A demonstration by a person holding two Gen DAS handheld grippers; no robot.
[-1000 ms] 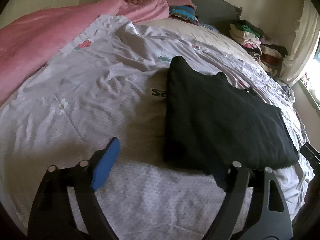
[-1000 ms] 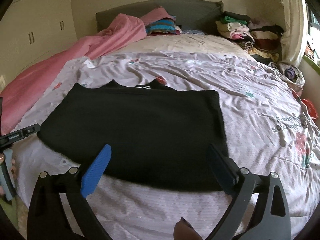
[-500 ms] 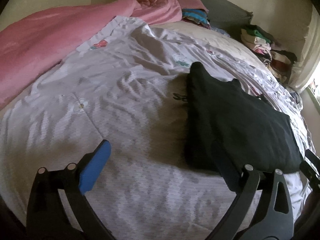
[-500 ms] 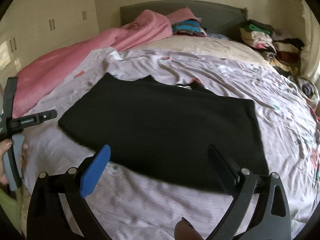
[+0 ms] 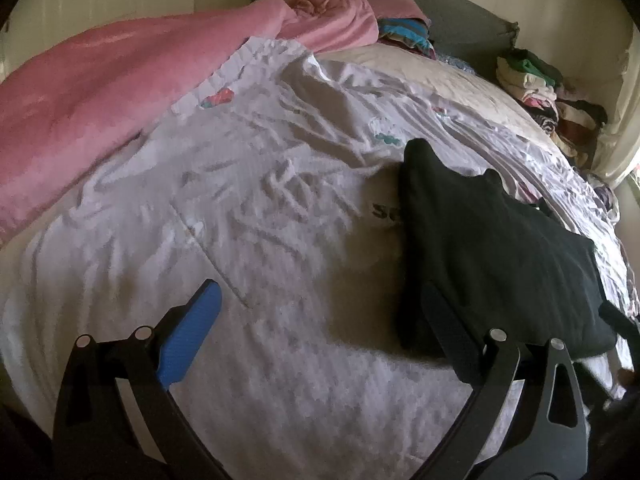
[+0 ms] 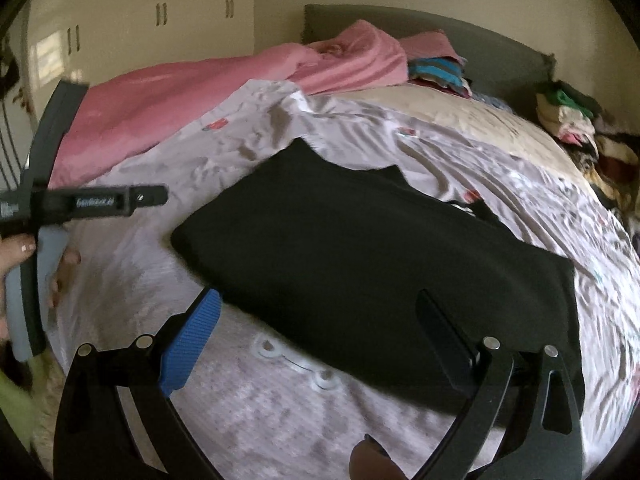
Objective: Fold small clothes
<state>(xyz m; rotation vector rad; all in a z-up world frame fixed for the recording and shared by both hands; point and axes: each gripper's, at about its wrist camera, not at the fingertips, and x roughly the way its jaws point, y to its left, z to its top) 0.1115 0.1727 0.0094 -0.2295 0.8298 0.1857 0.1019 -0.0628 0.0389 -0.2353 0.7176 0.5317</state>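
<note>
Black garment [image 5: 496,256], folded into a flat rectangle, lies on a pale printed bedsheet [image 5: 240,216] in the left wrist view, ahead and right of the left gripper [image 5: 316,316], its near edge behind the right-hand finger. The jaws have just been opening and stand spread wide over bare sheet, nothing between them. Dark printed letters on the sheet peek out at the garment's left edge, too cut off to read. A pink blanket [image 5: 100,100] is bunched far left.

From the right wrist, the same garment [image 6: 380,264] spreads just beyond the right gripper [image 6: 316,316], whose jaws gape empty. White lettering on the left tool's black bar [image 6: 96,202] is blurred, unreadable. A hand [image 6: 16,252] grips that tool at far left.
</note>
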